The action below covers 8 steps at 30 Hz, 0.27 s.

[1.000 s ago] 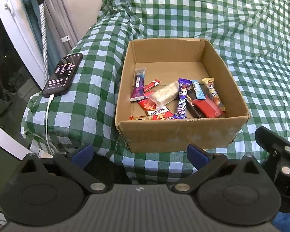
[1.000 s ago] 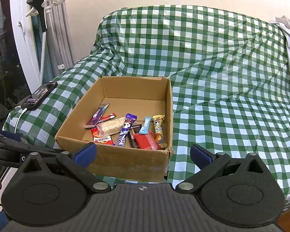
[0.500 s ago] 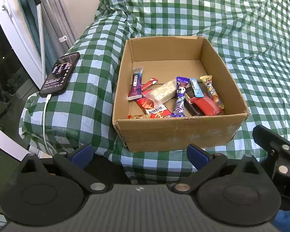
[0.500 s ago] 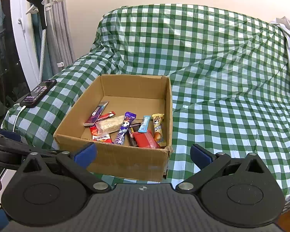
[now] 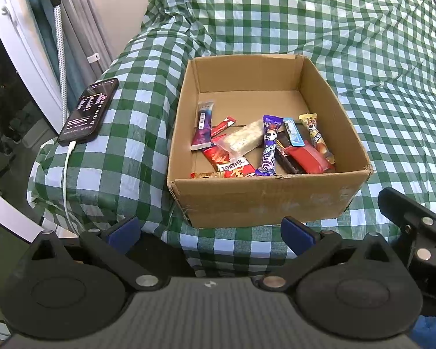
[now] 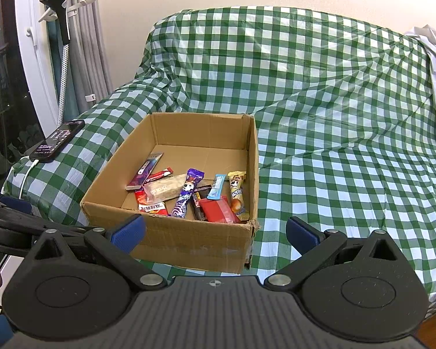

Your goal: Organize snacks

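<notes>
An open cardboard box [image 5: 264,197] [image 6: 194,244] sits on a green checked cloth. Inside lie several wrapped snacks: a purple bar [image 5: 269,145] [image 6: 187,193], a red pack [image 5: 308,158] [image 6: 218,210], a clear-wrapped pale bar [image 5: 241,141] [image 6: 165,187], a blue stick [image 5: 293,132] [image 6: 217,190] and a yellow-brown bar [image 5: 316,138] [image 6: 237,196]. My left gripper [image 5: 210,231] hangs open in front of the box's near wall with nothing between its fingers. My right gripper [image 6: 215,232] is open too, empty, by the box's near right corner.
A black phone [image 5: 88,112] [image 6: 58,141] on a white charging cable lies on the cloth left of the box. A window frame, curtains and a handheld steamer [image 6: 61,14] stand at the far left. Bare checked cloth [image 6: 348,160] spreads right of the box.
Both views have drifted slightly; the box sits a little lower and closer in the right wrist view. Both grippers stay open and empty. The snacks have not moved.
</notes>
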{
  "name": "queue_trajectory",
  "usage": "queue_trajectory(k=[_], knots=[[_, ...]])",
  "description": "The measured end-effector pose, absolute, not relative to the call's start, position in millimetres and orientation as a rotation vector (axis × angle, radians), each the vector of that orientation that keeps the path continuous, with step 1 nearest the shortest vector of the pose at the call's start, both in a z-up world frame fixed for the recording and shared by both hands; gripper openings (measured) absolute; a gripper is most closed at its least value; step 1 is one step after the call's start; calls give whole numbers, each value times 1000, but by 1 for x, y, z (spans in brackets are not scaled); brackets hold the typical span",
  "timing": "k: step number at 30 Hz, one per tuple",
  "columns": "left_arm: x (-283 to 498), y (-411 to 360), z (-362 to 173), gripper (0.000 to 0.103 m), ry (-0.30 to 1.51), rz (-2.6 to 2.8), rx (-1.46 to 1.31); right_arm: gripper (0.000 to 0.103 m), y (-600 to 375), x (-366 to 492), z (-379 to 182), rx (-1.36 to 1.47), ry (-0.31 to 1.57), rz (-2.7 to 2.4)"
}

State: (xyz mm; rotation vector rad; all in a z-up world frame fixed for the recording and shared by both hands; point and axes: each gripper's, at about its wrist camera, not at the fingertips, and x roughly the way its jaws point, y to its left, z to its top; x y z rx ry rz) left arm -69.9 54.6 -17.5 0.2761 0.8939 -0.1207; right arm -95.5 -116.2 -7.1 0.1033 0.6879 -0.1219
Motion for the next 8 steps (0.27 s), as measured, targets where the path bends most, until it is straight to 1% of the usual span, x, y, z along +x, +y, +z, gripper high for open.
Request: queue_trajectory(k=[8], knots=[[-74, 53, -18, 103, 878, -112, 269, 102, -116, -95, -7, 102, 688, -120]])
